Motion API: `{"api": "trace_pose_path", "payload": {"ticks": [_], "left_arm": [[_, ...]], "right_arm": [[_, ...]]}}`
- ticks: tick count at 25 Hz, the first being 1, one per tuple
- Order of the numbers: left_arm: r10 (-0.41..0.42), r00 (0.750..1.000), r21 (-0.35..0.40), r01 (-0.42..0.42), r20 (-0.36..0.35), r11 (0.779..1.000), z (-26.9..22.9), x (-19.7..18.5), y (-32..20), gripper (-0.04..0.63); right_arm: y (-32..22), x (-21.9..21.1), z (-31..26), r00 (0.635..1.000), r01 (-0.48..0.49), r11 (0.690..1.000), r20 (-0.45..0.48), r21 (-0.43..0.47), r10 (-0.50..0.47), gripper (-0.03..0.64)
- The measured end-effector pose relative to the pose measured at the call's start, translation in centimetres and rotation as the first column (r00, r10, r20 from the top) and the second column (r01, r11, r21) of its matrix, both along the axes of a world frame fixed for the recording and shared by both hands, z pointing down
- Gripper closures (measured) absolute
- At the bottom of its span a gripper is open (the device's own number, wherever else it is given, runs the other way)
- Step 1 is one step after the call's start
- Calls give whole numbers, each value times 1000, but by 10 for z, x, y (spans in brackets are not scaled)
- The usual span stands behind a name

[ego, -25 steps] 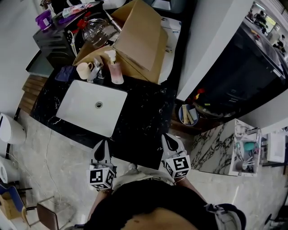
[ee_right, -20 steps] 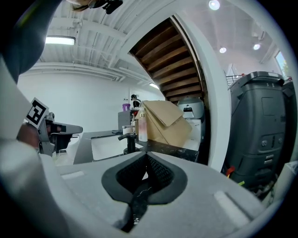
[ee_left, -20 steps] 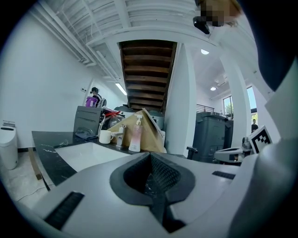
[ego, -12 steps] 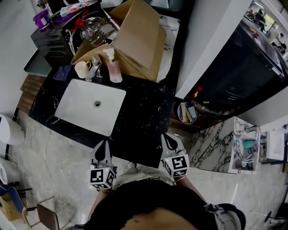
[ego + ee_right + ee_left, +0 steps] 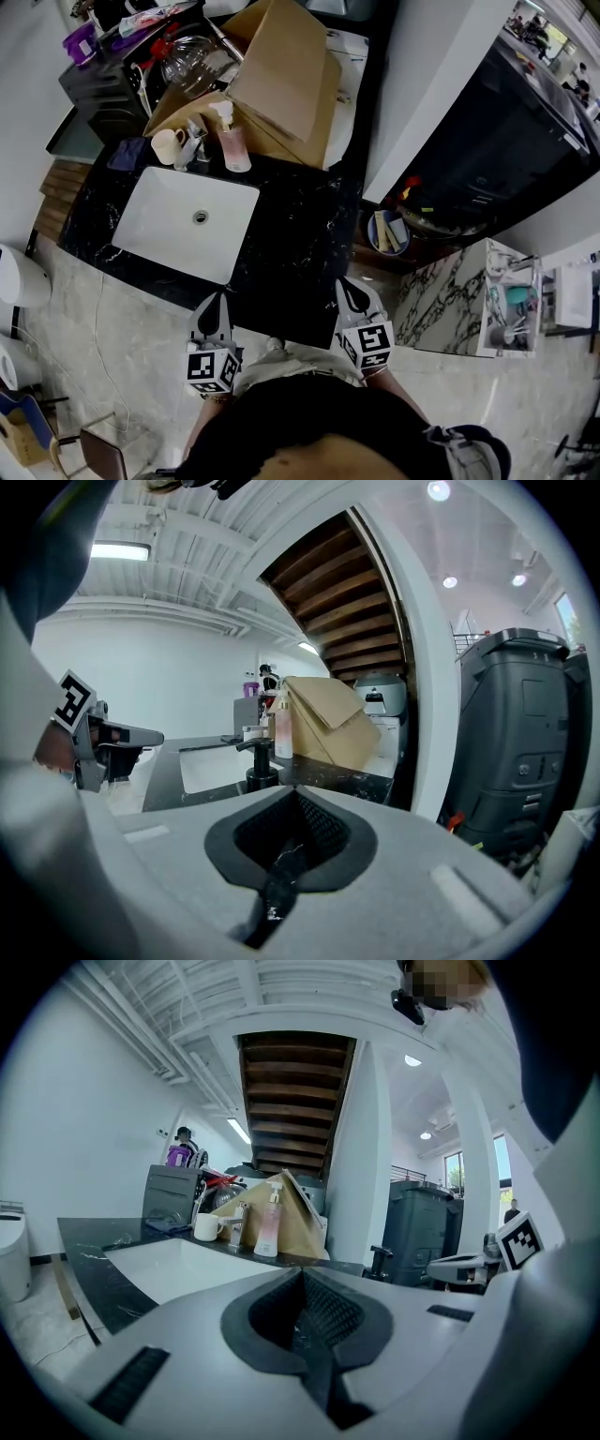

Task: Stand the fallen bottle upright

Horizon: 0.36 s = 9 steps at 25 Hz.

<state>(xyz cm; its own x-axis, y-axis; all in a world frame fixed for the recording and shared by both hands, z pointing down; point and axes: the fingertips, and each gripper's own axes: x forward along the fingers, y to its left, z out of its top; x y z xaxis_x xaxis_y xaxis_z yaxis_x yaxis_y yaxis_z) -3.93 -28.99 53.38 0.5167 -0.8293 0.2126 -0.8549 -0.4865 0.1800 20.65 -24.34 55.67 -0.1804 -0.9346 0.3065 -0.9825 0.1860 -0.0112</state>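
Note:
A black pump bottle (image 5: 251, 761) stands upright on the black marble counter (image 5: 300, 234), just beyond my right gripper (image 5: 292, 797). In the head view it is lost against the dark stone. A pink pump bottle (image 5: 232, 141) also stands upright behind the sink, in front of the cardboard box. I see no bottle lying on its side. My left gripper (image 5: 214, 306) and right gripper (image 5: 354, 292) hover at the counter's near edge, both shut and holding nothing. The left gripper (image 5: 302, 1274) points over the sink toward the pink bottle (image 5: 270, 1225).
A white sink (image 5: 187, 223) is set in the counter's left half, with a faucet (image 5: 192, 141) and a cream mug (image 5: 170, 146) behind it. A large cardboard box (image 5: 281, 80) leans at the back. A white pillar (image 5: 441, 84) and a dark bin (image 5: 525, 733) stand to the right.
Both grippers stay where they were, still shut. The head view has drifted slightly, so the counter sits a little higher and further left in the picture.

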Motion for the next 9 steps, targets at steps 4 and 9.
{"api": "trace_pose_path", "payload": {"ticks": [4,9], "left_arm": [[45,999,-16,-45,4,999,3,8,2,595],[70,997,-17,-70,22,997,5,12,4,595]], "right_arm": [[1,-1,1,1000,1,1000,7,-2,-1,611],[0,-2,2,1000,10,1000,18,-4,-10,611]]}}
